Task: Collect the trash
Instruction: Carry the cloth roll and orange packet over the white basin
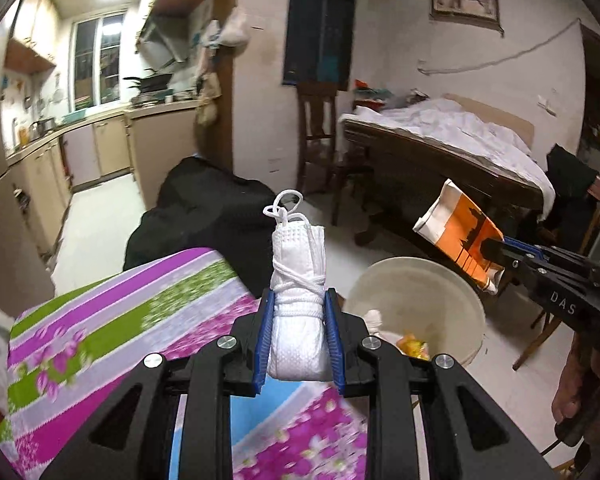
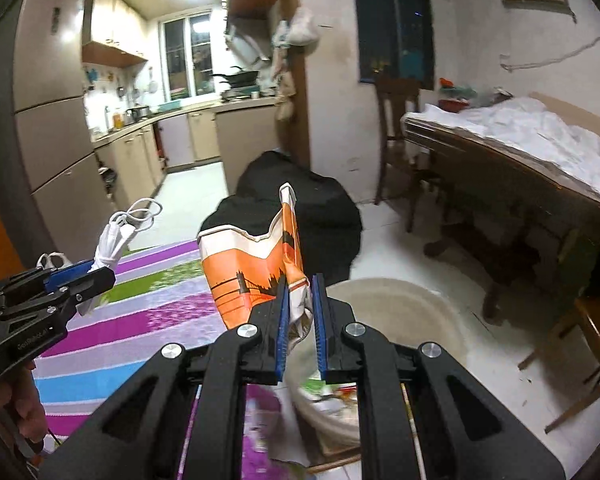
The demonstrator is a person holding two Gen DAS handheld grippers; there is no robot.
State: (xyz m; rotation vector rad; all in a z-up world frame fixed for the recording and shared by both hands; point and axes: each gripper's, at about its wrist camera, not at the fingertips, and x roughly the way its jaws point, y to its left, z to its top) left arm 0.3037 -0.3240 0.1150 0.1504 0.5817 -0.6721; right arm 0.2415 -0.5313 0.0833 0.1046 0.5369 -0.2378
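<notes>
My left gripper (image 1: 299,300) is shut on a rolled white face mask (image 1: 298,276) bound with its ear loops, held upright above the striped cloth edge. It also shows in the right wrist view (image 2: 110,246) at the left. My right gripper (image 2: 300,288) is shut on a crumpled orange-and-white paper cup (image 2: 252,268); the cup shows in the left wrist view (image 1: 458,236) at the right, above the bin. A cream round trash bin (image 1: 456,300) stands on the floor just right of the left gripper, with several scraps inside; it also shows in the right wrist view (image 2: 412,304).
A table with a purple, green and blue striped floral cloth (image 1: 112,312) lies below both grippers. A black bag (image 2: 324,216) sits on the floor behind it. A wooden table under a white sheet (image 1: 460,136) and wooden chairs (image 1: 320,132) stand right. Kitchen cabinets (image 2: 172,144) lie at the far left.
</notes>
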